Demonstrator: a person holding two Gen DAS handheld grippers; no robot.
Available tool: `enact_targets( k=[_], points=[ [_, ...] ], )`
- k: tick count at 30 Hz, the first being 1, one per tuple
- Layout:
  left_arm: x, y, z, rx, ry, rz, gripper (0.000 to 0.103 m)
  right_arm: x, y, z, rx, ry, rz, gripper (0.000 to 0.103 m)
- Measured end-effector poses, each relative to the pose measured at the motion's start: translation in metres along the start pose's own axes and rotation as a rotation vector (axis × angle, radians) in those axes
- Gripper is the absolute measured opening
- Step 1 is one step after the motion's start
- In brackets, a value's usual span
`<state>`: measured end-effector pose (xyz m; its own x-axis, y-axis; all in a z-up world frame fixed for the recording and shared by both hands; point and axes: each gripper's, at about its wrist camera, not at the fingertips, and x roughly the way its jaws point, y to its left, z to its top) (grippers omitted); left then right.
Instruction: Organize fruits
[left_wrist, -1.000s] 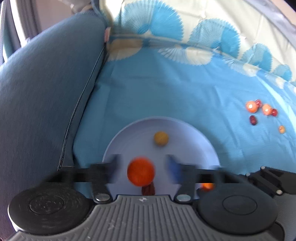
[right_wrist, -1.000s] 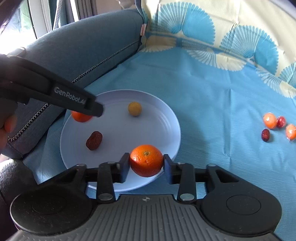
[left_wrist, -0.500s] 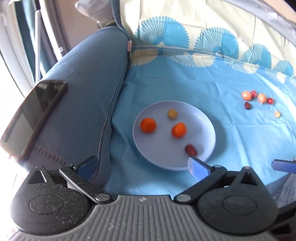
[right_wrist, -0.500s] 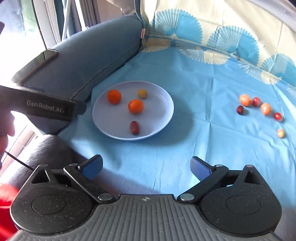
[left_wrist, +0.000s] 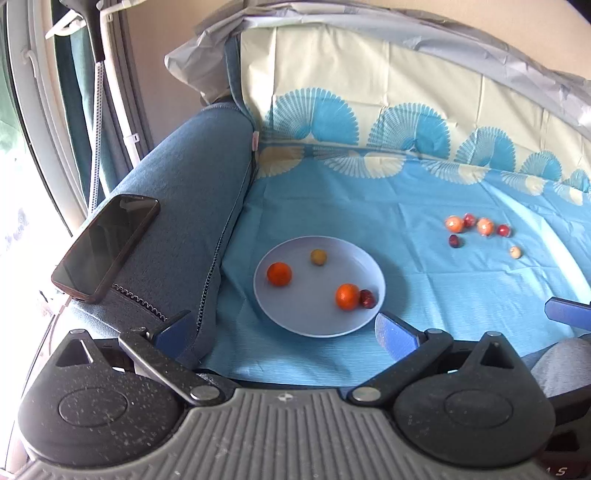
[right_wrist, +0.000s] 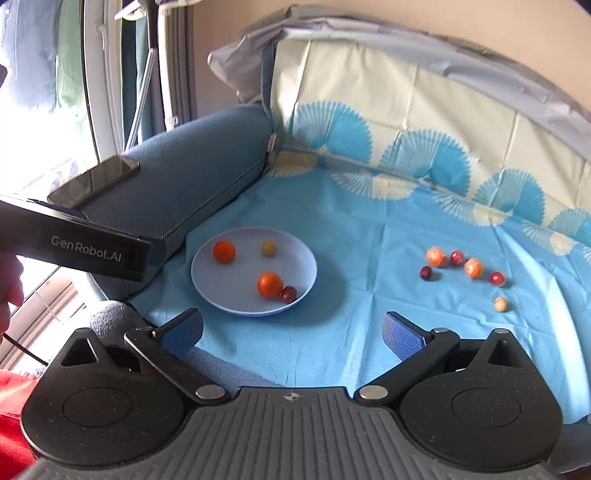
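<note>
Left tongs (left_wrist: 284, 328) and right tongs (right_wrist: 293, 330) stand wide with nothing between them, their jaws having just been opening; beyond, a pale plate (right_wrist: 221, 291) on the blue sofa cloth (right_wrist: 362, 332) holds two oranges (right_wrist: 270, 285), a dark red fruit (right_wrist: 288, 294) touching one, and a yellowish fruit (right_wrist: 269, 248); farther right, six small fruits (right_wrist: 473, 267) lie loose on the cloth; a phone (left_wrist: 105, 245) rests on the armrest (left_wrist: 192, 192).

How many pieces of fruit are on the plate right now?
4 on the plate: an orange at its far left, a small yellow fruit at the back, a second orange near the front, and a dark red fruit touching it. None look hidden.
</note>
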<state>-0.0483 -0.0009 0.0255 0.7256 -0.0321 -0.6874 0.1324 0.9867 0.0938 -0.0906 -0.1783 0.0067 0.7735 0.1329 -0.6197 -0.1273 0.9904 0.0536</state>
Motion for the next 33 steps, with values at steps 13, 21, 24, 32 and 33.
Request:
enact_targets(
  k=[13,21,24,32,33],
  points=[
    [-0.032,-0.011,-0.005,0.023,-0.068,0.005,0.103,-0.029,0.004,-0.006,-0.011,-0.068,-0.009,0.102],
    [-0.035,-0.008,-0.006,0.024,-0.079,-0.004,0.103,-0.031,0.005,-0.007,-0.006,-0.073,-0.022,0.102],
    [-0.034,-0.008,-0.006,0.024,-0.079,-0.006,0.103,-0.031,0.006,-0.007,-0.005,-0.071,-0.024,0.102],
    [-0.031,-0.007,-0.007,0.022,-0.072,-0.006,0.103,-0.028,0.007,-0.007,-0.007,-0.056,-0.019,0.102],
    [-0.03,-0.007,-0.007,0.021,-0.069,-0.006,0.103,-0.027,0.007,-0.008,-0.007,-0.054,-0.018,0.102]
  ],
)
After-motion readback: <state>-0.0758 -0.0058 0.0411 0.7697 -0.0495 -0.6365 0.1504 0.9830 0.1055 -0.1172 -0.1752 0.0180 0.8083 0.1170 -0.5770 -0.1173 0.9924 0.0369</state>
